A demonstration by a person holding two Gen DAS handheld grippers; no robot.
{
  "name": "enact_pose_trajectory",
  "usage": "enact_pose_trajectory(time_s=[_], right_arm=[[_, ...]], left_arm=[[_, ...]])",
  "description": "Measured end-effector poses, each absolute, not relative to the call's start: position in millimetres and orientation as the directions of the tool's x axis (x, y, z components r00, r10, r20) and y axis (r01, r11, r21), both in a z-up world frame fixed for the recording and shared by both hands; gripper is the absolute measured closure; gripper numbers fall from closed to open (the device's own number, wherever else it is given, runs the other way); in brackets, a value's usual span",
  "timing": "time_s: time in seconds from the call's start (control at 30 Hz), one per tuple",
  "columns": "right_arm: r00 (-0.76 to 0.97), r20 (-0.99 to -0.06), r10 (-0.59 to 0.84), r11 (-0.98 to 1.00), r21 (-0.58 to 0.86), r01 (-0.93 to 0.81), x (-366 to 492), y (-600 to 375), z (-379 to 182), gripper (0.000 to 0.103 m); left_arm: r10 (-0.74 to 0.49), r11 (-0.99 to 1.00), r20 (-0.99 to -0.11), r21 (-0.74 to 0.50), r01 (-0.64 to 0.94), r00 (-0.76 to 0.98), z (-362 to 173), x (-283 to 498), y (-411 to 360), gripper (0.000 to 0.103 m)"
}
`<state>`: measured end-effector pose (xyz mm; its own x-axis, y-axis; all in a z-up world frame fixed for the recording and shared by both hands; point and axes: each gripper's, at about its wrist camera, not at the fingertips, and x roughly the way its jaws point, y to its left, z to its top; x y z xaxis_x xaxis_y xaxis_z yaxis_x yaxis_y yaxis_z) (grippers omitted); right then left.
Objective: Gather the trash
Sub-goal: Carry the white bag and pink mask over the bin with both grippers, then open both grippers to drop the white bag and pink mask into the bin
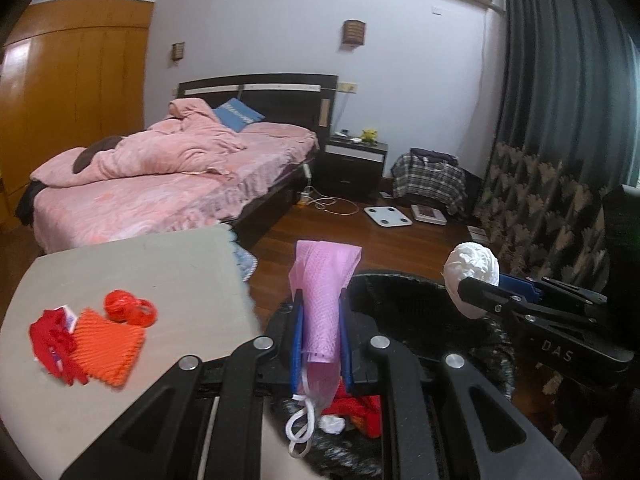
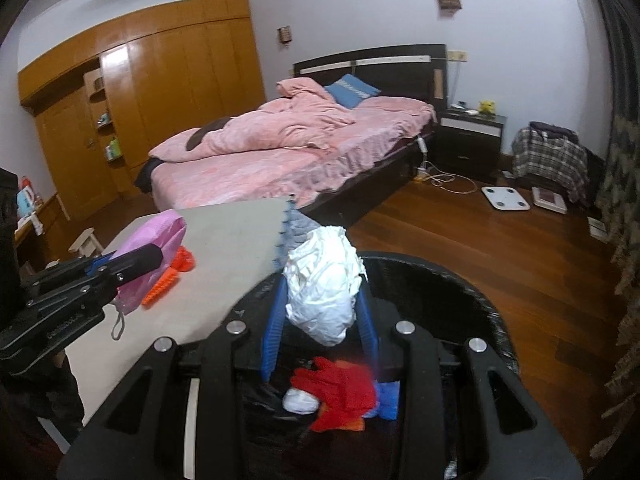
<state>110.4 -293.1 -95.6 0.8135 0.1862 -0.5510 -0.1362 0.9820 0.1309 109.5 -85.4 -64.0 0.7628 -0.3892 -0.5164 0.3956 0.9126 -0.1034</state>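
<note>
In the left wrist view we see our left tool (image 1: 320, 336) clamped on a pink mesh bag (image 1: 324, 300) at the lower centre of the frame. Its long axis runs up the frame, the open flared end pointing to the top and the white drawstring (image 1: 302, 424) dangling at the bottom edge. To the right of centre our right tool (image 1: 480, 288) grips a crumpled white paper wad (image 1: 474, 268), held above the black bin (image 1: 404, 292) that fills the lower right.

In the right wrist view the wad (image 2: 324, 292) sits between the blue fingers (image 2: 276, 320) at centre frame, standing roughly upright, over the bin (image 2: 460, 280). Inside the bin, at lower centre, lie red scraps (image 2: 340, 392), a small white ball (image 2: 300, 400) and a blue piece (image 2: 388, 398).

On the grey desk (image 1: 160, 264), at the lower left of the left wrist view, lie an orange mesh pad (image 1: 108, 350), red wrappers (image 1: 54, 340) touching it and a red plastic knot (image 1: 128, 308) just beside. The bed (image 1: 160, 168) with pink covers fills the middle left behind the desk; a white scale (image 1: 387, 216) lies on the wooden floor (image 1: 320, 228), well apart from the bin.
</note>
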Motion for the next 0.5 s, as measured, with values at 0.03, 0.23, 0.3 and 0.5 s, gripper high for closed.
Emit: enact_pose_trajectory(time_s=[0.03,0.23,0.3,0.5], right_arm=[[0.814,-0.553,0.180,0.983,0.129,-0.130,109.5,-296.9,-96.9,0.070],[0.811,-0.569,0.137,0.989,0.119,-0.084,108.4,-318.9,-107.0,0.070],[0.810,-0.572,0.128,0.990,0.118,-0.072,106.3,-324.3,-109.5,0.070],[0.804,-0.585,0.102,0.992,0.118,-0.040,107.7,-339.8,-119.2,0.070]], left_arm=[[-0.396,0.909,-0.518,-0.106,0.403,0.758,-64.7,109.9,-88.3,0.088],[-0.443,0.881,-0.533,-0.109,0.461,0.721,-72.2,115.7,-116.9,0.088],[-0.454,0.872,-0.536,-0.105,0.477,0.712,-75.1,118.5,-125.3,0.088],[-0.462,0.858,-0.562,-0.088,0.506,0.686,-87.4,128.3,-146.9,0.088]])
